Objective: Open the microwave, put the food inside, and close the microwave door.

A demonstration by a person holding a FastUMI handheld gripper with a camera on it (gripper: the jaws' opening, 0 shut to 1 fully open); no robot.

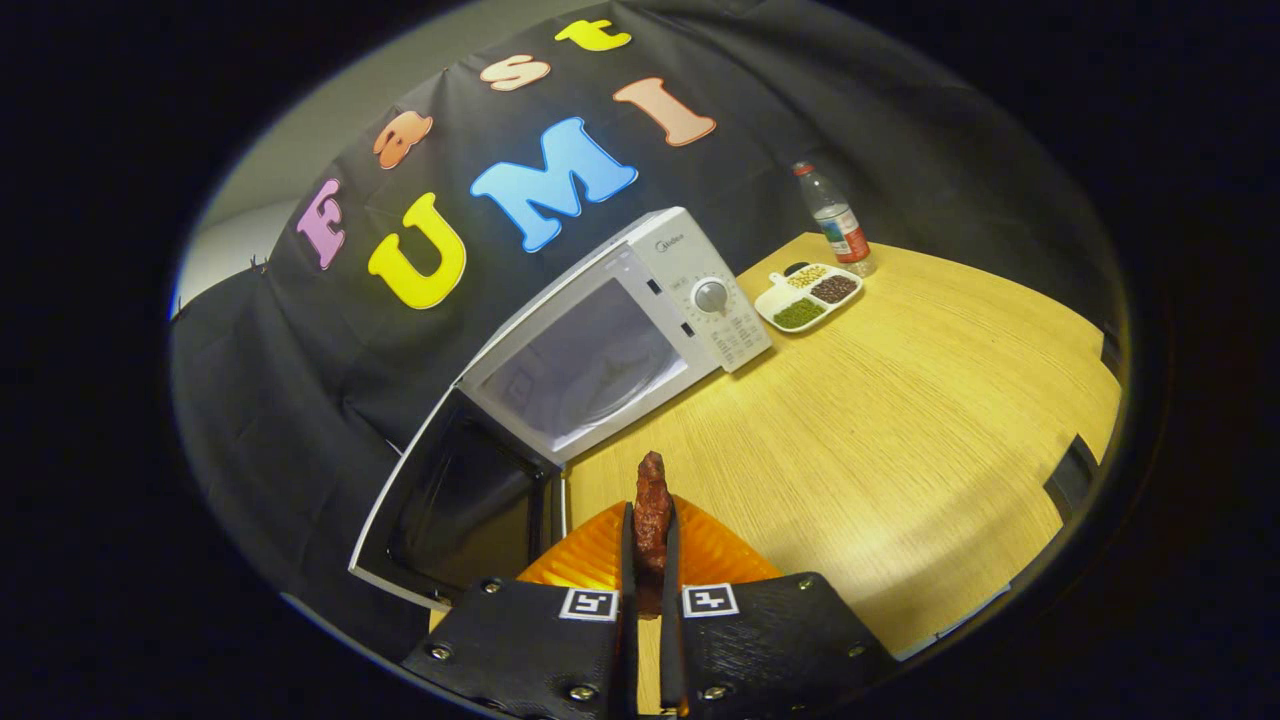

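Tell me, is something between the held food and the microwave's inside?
Nothing visible blocks it. The tongs are shut on the food above the orange plate; the door is swung open, and the microwave cavity lies just ahead.

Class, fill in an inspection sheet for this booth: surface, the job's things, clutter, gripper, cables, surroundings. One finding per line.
Surface: wooden table, bare in the middle.
Job's things: microwave with its door swung open; reddish-brown food piece above an orange plate.
Clutter: divided dish of beans and a water bottle beyond the microwave.
Gripper: gripper shut on the food piece.
Cables: nothing seen.
Surroundings: black cloth wall.
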